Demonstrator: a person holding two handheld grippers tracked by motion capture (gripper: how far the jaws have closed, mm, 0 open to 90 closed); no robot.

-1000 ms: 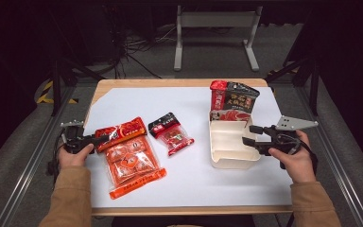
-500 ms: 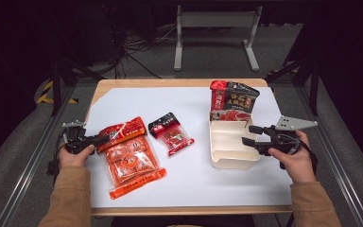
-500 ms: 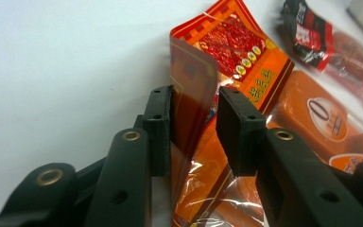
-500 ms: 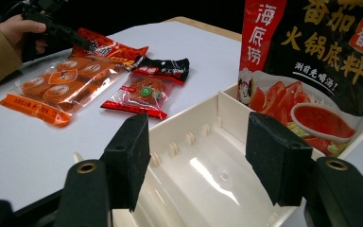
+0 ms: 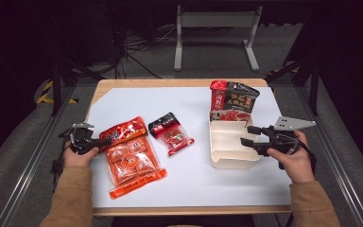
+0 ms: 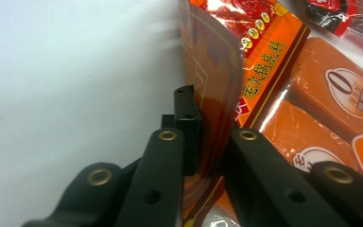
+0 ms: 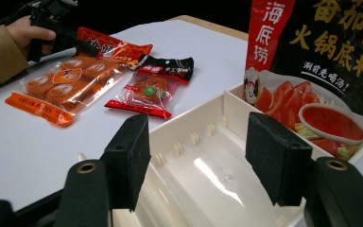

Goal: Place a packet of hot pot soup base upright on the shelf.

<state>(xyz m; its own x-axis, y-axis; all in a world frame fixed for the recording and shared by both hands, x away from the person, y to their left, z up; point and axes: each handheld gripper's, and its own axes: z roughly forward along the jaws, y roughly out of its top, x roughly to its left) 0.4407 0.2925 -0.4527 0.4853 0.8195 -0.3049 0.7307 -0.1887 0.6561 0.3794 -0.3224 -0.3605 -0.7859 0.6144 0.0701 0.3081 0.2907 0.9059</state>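
Note:
A large orange packet of soup-base blocks (image 5: pixel 130 158) lies flat at the left of the white table cover. My left gripper (image 5: pixel 105 140) is at its upper left corner. Its jaws have just been closing and are now shut on the packet's edge (image 6: pixel 217 71), which stands up between the pads. A small red and black packet (image 5: pixel 172 134) lies in the middle. My right gripper (image 5: pixel 246 135) hovers open over a cream tray (image 5: pixel 231 163), with nothing between its pads (image 7: pixel 274 156). A red and black pouch (image 5: pixel 234 101) stands in the tray's far end.
The white cover (image 5: pixel 194 179) spans the wooden table, with bare room along the front and at the back left. A grey metal stand (image 5: pixel 215 33) and cables lie on the floor beyond. Metal rails run along both sides of the table.
The left gripper's jaws have closed onto the corner edge of the orange packet. The right hand and its gripper have stayed still over the tray.

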